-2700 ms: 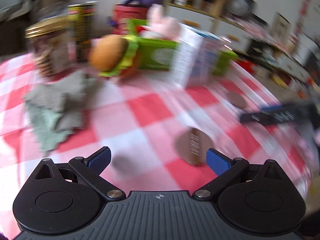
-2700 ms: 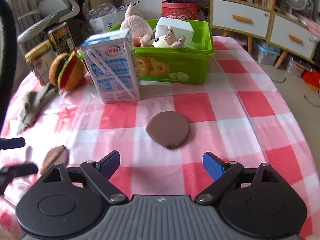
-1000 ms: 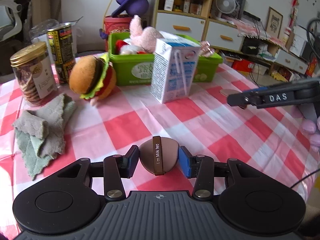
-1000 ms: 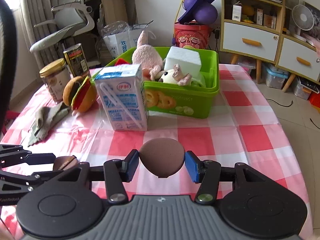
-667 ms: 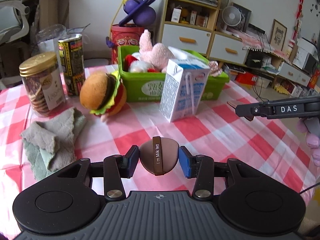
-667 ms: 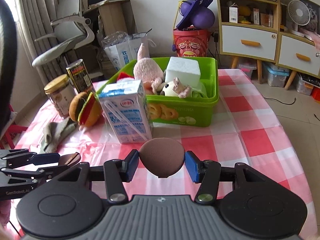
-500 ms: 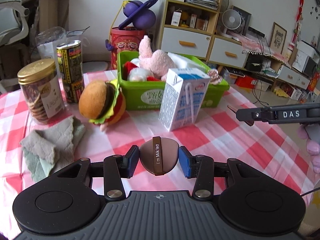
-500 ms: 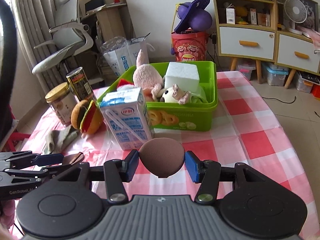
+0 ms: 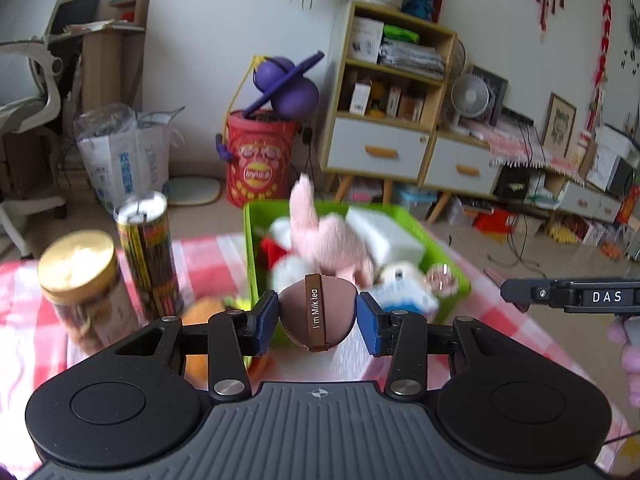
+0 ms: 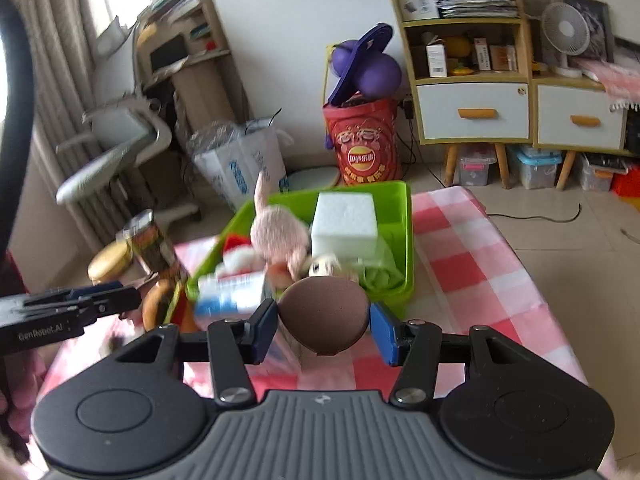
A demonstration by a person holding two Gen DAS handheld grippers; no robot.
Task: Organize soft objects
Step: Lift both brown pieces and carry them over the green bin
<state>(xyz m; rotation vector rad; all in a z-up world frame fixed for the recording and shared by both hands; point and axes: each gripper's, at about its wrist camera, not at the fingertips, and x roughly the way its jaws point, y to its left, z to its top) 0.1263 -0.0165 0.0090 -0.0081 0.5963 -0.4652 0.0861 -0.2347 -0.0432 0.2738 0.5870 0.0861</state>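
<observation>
My left gripper [image 9: 317, 315] is shut on a brown soft pad with an "I'm Milk tea" band [image 9: 316, 312], held up in the air short of the green basket [image 9: 250, 240]. My right gripper [image 10: 324, 322] is shut on a plain brown soft pad [image 10: 324, 312], also raised in front of the basket [image 10: 408, 240]. The basket holds a pink plush rabbit [image 10: 276, 236], a white foam block [image 10: 346, 220] and small plush toys. A burger plush [image 10: 158, 306] lies left of the basket, partly hidden.
A milk carton [image 10: 232, 296] stands just in front of the basket. A cookie jar [image 9: 80, 280] and a tall can [image 9: 148, 248] stand at the left. The table has a red-checked cloth [image 10: 472, 264]. Each gripper shows at the side of the other's view.
Both grippers, each holding its pad, have risen and moved forward toward the basket. The table now sits lower in both views.
</observation>
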